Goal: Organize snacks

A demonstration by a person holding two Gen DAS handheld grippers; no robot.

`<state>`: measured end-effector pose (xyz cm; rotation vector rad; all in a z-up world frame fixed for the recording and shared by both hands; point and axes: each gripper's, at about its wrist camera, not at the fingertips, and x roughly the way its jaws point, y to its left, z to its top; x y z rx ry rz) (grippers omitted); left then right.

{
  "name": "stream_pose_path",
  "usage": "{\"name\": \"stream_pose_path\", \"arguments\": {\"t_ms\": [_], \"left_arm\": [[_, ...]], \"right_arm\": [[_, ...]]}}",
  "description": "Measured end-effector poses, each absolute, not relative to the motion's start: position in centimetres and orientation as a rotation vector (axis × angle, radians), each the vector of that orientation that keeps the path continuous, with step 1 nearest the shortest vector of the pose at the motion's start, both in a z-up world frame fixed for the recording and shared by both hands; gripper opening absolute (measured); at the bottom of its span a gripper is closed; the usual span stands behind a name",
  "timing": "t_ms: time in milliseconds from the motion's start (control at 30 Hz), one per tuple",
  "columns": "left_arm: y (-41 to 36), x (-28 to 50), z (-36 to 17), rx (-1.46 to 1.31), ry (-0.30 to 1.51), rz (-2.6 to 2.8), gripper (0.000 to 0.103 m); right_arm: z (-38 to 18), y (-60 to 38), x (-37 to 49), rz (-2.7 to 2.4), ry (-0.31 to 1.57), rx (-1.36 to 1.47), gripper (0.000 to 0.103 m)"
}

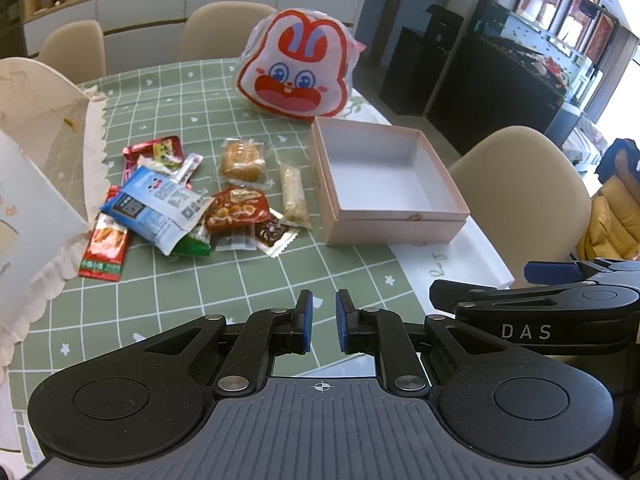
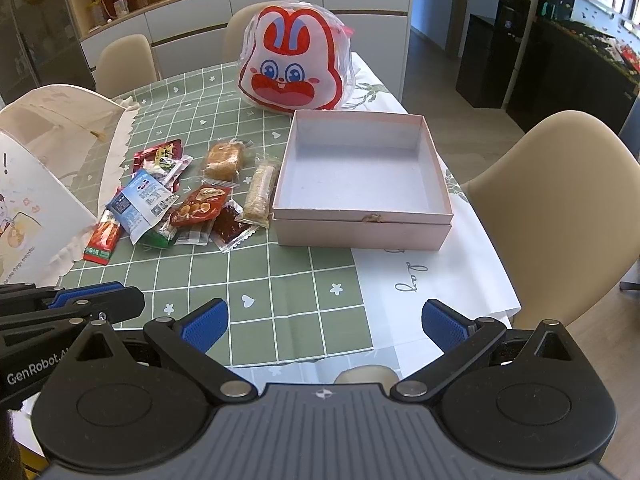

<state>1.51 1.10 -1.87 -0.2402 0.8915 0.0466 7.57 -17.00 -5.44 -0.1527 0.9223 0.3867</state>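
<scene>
Right wrist view: loose pile of foil snack packets point(image 2: 176, 200) lies upper left of the spread, empty right gripper point(image 2: 324, 320); the pressed-together left gripper point(image 1: 324, 320) seems nearer.

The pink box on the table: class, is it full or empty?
Empty. The pink box stands open and only its bare pale floor shows; the snack packets all lie outside it on the tablecloth.

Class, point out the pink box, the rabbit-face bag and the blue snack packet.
pink box point(image 2: 360, 236), right wrist view, front wall.
rabbit-face bag point(image 2: 290, 68), right wrist view, printed face.
blue snack packet point(image 1: 160, 204), left wrist view, packet middle.
</scene>
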Motion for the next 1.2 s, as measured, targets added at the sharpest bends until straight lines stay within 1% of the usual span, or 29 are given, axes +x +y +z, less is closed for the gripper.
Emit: {"name": "stream_pose_path", "arguments": {"t_ms": [233,367,467,600,733,867,967,1100,1200], "left_arm": [[2.3,2.1,-2.8,-0.27,0.914,0.065,0.016],[3.8,2.6,-4.2,-0.301,0.917,0.094,0.016],[6.2,3.1,-5.9,-0.38,0.896,0.099,0.017],[10.1,3.0,-7.6,-0.432,0.864,0.164,0.017],[14.7,2.9,-9.0,-0.391,0.797,0.271,0.017],[19.9,3.1,-10.6,-0.419,0.803,0.372,0.017],[23.0,3.9,-11.9,-0.409,0.807,0.422,0.017],[26.9,5.4,-13.5,-0.477,0.827,0.416,0.017],[28.2,6.0,-14.1,-0.493,0.827,0.376,0.017]], "right_arm": [[-5.9,-16.2,8.2,0.38,0.934,-0.162,0.103],[-6.9,-15.7,9.2,0.378,0.935,-0.148,0.103],[-7.9,-15.0,10.0,0.405,0.902,-0.149,0.103],[-9.4,-12.8,10.5,0.453,0.834,-0.244,0.103],[-10.3,-9.6,10.5,0.52,0.76,-0.367,0.103],[-10.5,-5.8,12.3,0.644,0.793,-0.354,0.103],[-10.6,-1.5,13.6,0.748,0.776,-0.362,0.103],[-12.7,5.7,15.2,0.853,0.763,-0.438,0.103],[-14.4,9.8,16.1,0.9,0.765,-0.48,0.103]]}}
